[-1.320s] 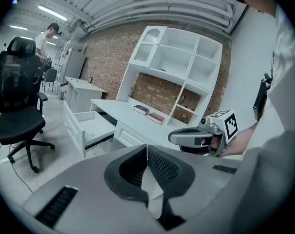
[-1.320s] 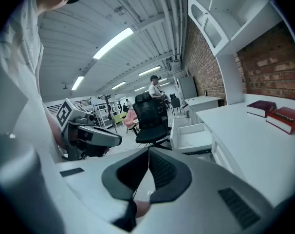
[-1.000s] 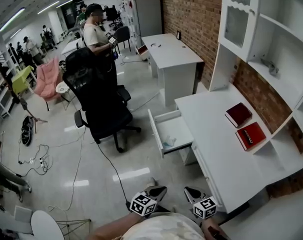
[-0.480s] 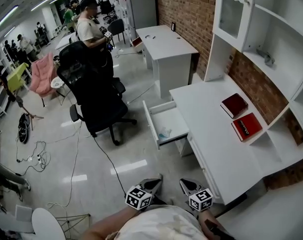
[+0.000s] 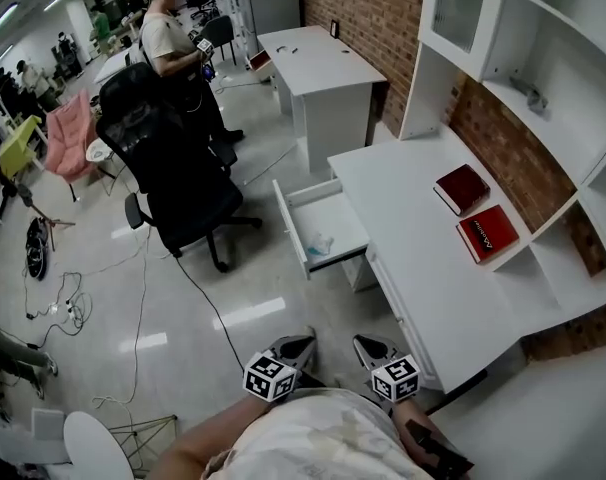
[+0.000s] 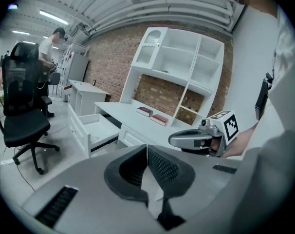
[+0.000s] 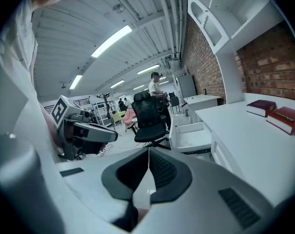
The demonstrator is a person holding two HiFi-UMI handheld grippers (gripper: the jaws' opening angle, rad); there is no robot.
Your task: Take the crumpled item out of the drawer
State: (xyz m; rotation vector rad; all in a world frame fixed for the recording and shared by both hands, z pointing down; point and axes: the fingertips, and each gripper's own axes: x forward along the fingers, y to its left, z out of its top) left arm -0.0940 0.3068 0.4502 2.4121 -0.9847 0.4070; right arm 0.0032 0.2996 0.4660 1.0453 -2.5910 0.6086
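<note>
Left gripper (image 6: pixel 147 146) and right gripper (image 7: pixel 149 150) are held shut, empty. The crumpled item (image 5: pixel 320 244) is seen in the open drawer (image 5: pixel 291 230), well ahead of both tips. Jaws should be opened wide before descent, and the item pinched at its middle.

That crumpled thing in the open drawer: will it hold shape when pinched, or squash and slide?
Probably squashes: the crumpled item looks like a thin, pale wad, though it shows small. Likely light, so a nudge may skid it across the smooth white floor of the drawer.
</note>
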